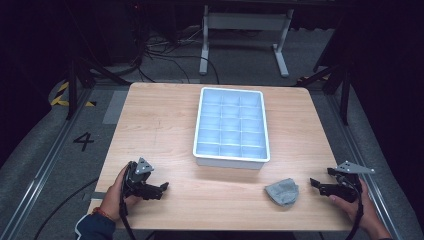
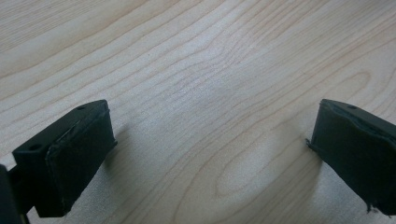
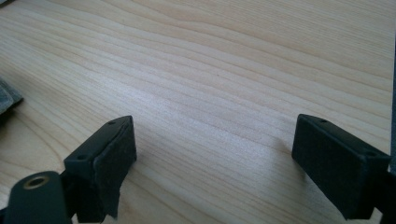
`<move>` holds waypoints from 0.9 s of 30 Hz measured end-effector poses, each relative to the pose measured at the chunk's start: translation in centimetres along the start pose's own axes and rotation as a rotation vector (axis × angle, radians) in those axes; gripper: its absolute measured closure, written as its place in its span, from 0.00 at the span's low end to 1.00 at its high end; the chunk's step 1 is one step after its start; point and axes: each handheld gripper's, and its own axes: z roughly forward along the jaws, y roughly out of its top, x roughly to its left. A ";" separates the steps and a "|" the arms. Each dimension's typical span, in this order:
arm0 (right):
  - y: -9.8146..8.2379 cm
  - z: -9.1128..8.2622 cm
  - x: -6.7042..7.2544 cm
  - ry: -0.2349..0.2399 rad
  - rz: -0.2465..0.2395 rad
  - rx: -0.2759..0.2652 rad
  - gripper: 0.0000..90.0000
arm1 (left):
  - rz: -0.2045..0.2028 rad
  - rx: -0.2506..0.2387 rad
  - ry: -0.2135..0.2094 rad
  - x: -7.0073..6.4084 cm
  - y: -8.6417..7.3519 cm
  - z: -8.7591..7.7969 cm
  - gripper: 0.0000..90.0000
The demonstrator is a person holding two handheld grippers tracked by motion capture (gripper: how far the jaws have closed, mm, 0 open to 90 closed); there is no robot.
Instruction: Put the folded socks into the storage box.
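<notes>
Left tool [image 1: 161,189]: nearest the camera at the near left corner of the surface [image 1: 165,125]; it is being held in the person's left hand [image 1: 116,195], low over the wood, jaws pointing toward the middle. In the left gripper view the left tool [image 2: 210,144] is seen with its jaws spread wide apart, nothing being gripped, bare wood lying between them.

Grey cloth [image 1: 282,191]: crumpled, lying on the surface near the front edge, just in front of the tray's near right corner and apart from it; its edge [image 3: 7,100] is being glimpsed at the left margin of the right gripper view.

White tray [image 1: 231,161]: divided into compartments, standing at mid-surface.

Right tool [image 1: 314,184]: being held in the right hand [image 1: 362,205] at the near right, jaws pointing toward the cloth, near it and not touching. The right tool [image 3: 215,140] is being kept wide open over bare wood.
</notes>
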 end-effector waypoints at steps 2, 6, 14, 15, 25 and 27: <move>0.0 0.0 -0.1 0.003 -0.003 0.001 0.15 | -0.001 0.001 0.000 0.0 0.0 0.0 0.00; 0.2 0.1 -0.3 0.019 -0.021 0.008 0.14 | -0.004 0.004 0.013 -0.1 -0.4 -0.4 0.00; 0.4 0.3 -0.6 0.036 -0.039 0.023 0.12 | 0.017 0.006 -0.004 0.2 -1.2 -1.1 0.00; 0.4 0.2 -0.6 0.029 -0.040 0.028 0.12 | 0.013 0.007 -0.008 0.2 -1.2 -1.1 0.00; 0.6 -0.9 1.2 0.062 -0.120 0.058 0.27 | 0.007 0.005 -0.014 0.5 -1.1 -1.0 0.00; 0.7 -1.3 1.7 0.083 -0.132 0.049 0.28 | 0.020 0.005 -0.012 0.6 -1.1 -1.0 0.00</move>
